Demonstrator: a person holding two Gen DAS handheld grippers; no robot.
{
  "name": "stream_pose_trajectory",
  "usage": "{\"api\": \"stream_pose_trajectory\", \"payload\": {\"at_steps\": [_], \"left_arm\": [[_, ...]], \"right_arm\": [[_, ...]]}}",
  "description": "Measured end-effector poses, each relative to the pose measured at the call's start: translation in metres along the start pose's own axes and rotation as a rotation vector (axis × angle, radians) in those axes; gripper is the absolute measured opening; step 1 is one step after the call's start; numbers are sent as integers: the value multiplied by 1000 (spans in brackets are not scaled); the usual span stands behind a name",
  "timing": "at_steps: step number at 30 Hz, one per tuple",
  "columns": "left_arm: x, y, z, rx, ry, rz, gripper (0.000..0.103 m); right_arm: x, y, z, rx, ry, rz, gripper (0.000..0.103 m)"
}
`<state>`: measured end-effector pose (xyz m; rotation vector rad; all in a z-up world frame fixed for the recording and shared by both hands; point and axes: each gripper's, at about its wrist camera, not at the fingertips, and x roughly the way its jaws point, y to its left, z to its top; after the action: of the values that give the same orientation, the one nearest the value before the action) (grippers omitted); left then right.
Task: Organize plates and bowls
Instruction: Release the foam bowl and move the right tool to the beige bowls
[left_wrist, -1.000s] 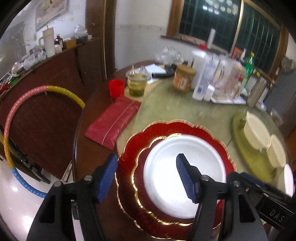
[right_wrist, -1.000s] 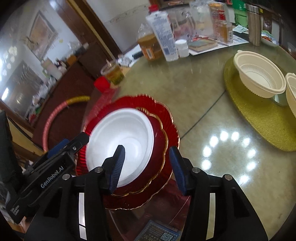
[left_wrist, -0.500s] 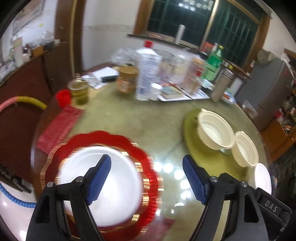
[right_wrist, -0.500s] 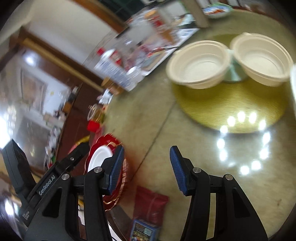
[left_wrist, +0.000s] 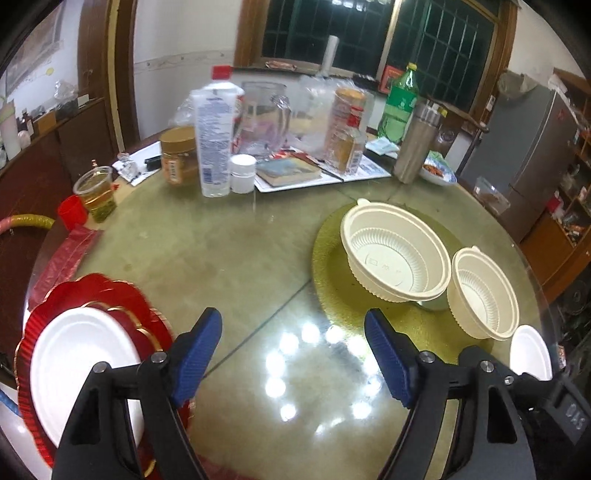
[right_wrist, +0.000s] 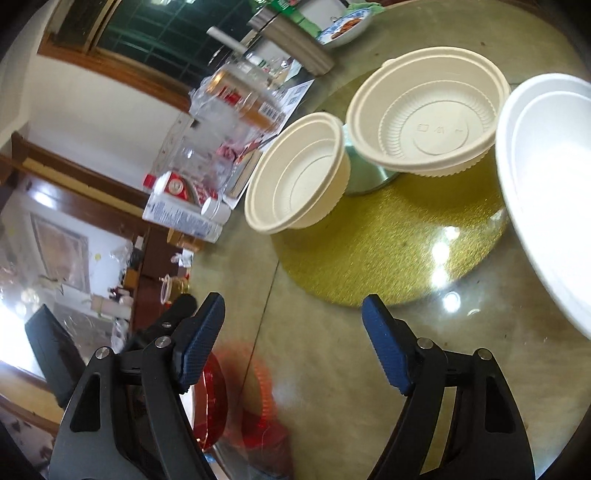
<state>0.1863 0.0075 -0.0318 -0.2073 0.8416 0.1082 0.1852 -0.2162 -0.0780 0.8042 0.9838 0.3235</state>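
A round glass-topped table (left_wrist: 236, 258) fills both views. On it lies a gold mat (left_wrist: 332, 291), and on the mat stand two cream bowls: the larger bowl (left_wrist: 395, 251) toward the middle of the table, the smaller bowl (left_wrist: 484, 291) just beside it and nearer the edge. Between them a metal stand (right_wrist: 364, 170) shows. A white dish (right_wrist: 554, 177) sits at the mat's near edge, beside the smaller bowl. Well apart, at the table's other side, a red scalloped plate (left_wrist: 85, 291) carries a white plate (left_wrist: 74, 365) on a smaller red one. Bottles, jars and a book crowd the far side.

The left gripper (left_wrist: 293, 354) hovers over bare glass, jaws wide apart, nothing between them. The right gripper (right_wrist: 293, 339) has just been opening its jaws; they stand apart over the glass near the mat, holding nothing.
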Motion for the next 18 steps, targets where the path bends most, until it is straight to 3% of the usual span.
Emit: {"api": "stream_pose_trajectory", "payload": {"at_steps": [6,18], "left_arm": [[21,-11,10,-6,0,16,80],[66,-19,38,-131,32,10,80]], "right_arm": [[2,-8,18,28,-26,9,78],[33,4,56,80,-47,33,78]]}}
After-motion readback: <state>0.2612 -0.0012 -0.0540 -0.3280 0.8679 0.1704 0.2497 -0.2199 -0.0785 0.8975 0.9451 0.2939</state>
